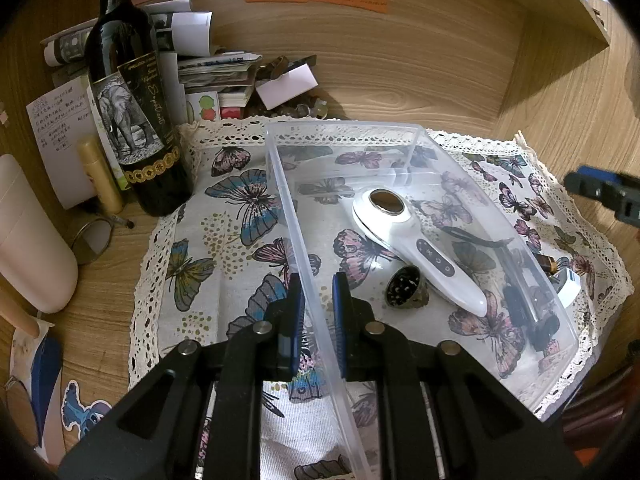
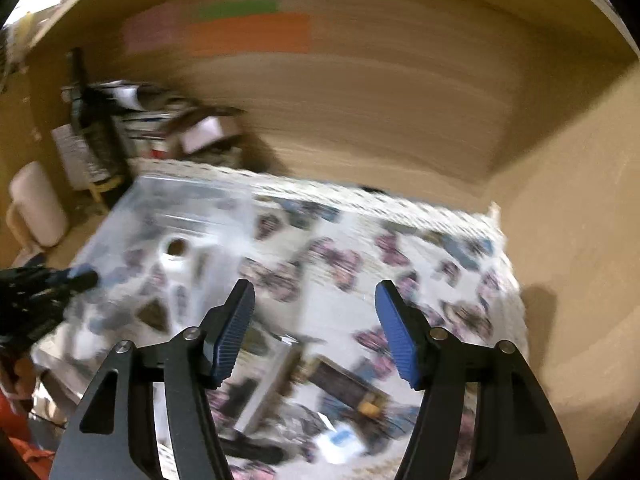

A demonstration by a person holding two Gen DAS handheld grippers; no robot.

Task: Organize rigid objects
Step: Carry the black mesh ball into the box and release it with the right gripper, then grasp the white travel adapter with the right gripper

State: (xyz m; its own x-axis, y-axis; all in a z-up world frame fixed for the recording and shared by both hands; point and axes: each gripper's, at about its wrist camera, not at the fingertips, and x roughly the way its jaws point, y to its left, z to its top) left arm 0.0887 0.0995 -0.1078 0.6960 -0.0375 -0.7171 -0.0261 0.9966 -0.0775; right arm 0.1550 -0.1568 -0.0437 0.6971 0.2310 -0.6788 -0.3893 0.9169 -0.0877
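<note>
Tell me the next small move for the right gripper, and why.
Probably bring the right gripper down toward the loose items on the butterfly cloth beside the clear bin and pick one. Its jaws stand wide open and empty, while the left gripper straddles the bin's near wall as if steadying it. The white handheld device already lies inside. The right view is blurred, so aim carefully.

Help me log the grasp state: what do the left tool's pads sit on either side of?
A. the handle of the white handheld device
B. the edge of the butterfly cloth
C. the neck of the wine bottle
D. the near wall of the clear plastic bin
D: the left tool straddles the clear plastic bin wall, one blue pad outside and one inside; the white handheld device lies free inside.
</note>
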